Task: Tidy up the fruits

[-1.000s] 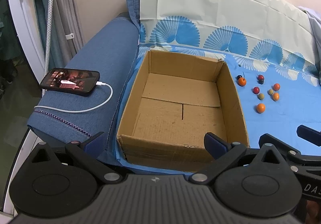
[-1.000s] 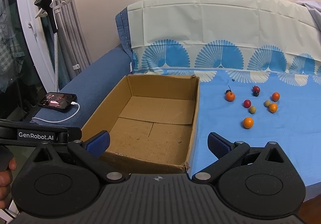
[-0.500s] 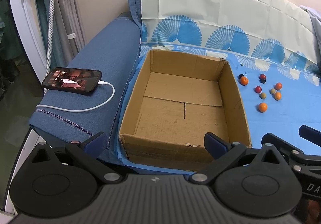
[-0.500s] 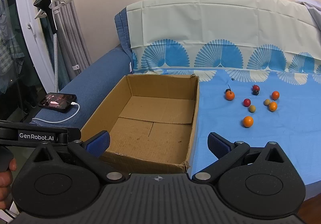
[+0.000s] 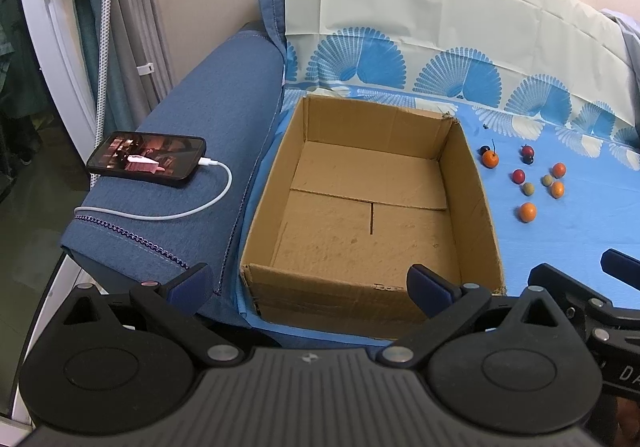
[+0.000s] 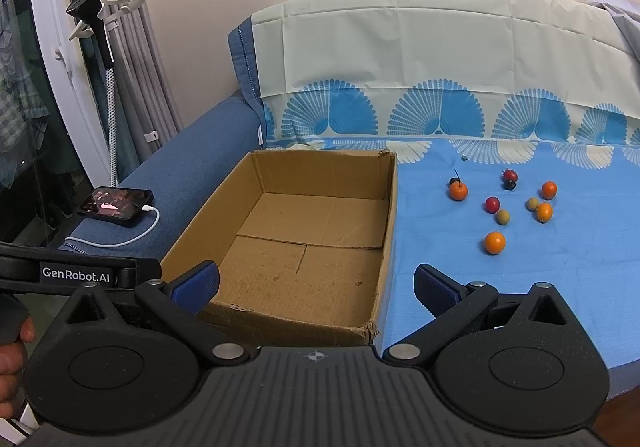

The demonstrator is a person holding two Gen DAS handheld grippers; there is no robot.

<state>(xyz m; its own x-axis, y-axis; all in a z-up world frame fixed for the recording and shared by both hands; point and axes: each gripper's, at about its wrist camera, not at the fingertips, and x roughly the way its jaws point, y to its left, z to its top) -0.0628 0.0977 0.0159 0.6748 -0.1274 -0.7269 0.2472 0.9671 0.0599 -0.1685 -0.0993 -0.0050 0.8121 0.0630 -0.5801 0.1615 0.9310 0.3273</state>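
So the small round fruits [image 6: 505, 207] lie loose in a cluster on the bright blue patterned cloth [image 6: 520, 287] that covers the sofa seat, well apart from both tools and to the right of the open brown cardboard box [image 6: 280, 247]. There are several orange ones, the nearest orange fruit [image 6: 494, 242] sitting alone at the front of the cluster, plus dark red ones, a couple of dull olive ones and a few near-black ones, one with a thin stalk. The box is empty, its flaps folded flat on the floor inside, and it stands beside the fruit with its mouth up, which suggests it is the place meant to receive them; nothing has gone in yet.

The right gripper [image 6: 316, 287] hovers low in front of the box's near right corner, its blue-padded fingers spread wide and holding nothing. The left gripper [image 5: 308, 283] is likewise spread and empty, held over the box's near wall. Judging by position, the right tool is the better placed to reach the fruit first.

Further out, a black smartphone [image 5: 147, 161] with a lit screen rests on the denim-blue sofa arm [image 5: 192, 127], plugged into a white charging cable [image 5: 168, 213]. White lettering on the left tool's body, seen from the right wrist, reads "GenRobot.AI" [image 6: 76, 274]; the letters "DA" show at the left view's edge, the rest cut off.
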